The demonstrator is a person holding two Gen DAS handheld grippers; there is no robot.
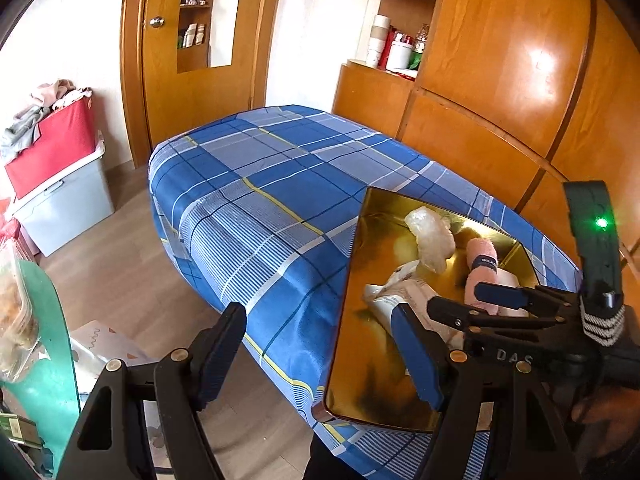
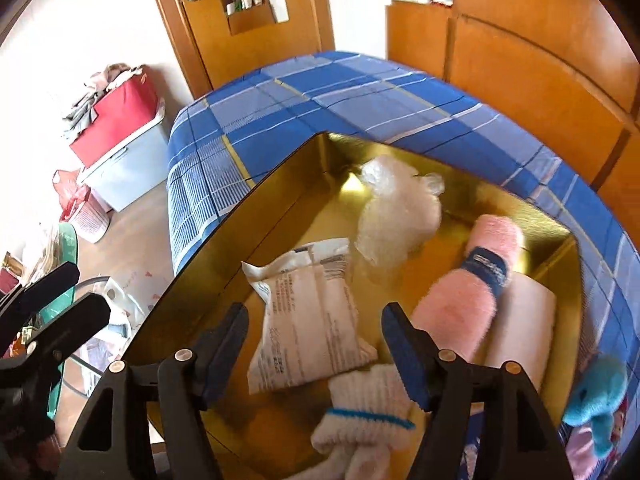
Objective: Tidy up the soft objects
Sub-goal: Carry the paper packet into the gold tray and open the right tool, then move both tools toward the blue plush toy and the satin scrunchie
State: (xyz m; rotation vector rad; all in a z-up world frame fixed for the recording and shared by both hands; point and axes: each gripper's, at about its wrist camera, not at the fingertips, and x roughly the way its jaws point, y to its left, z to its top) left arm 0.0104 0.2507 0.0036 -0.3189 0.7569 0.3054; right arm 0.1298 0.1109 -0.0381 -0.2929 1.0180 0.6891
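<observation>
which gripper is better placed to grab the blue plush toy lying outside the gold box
Right. The right gripper hangs open over the gold box, with the blue plush toy just beside it. The left gripper sits off the box's far side, over the floor.

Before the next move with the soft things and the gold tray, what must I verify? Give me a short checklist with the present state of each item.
1. Right gripper open, nothing held: ok.
2. Left gripper empty: ok.
3. White glove lying inside the gold tray: ok.
4. Pink towel roll inside the tray: ok.
5. All soft things collected: not ok, a blue plush toy lies outside on the bed.
6. Tray stable near the bed edge: cannot tell.
</observation>
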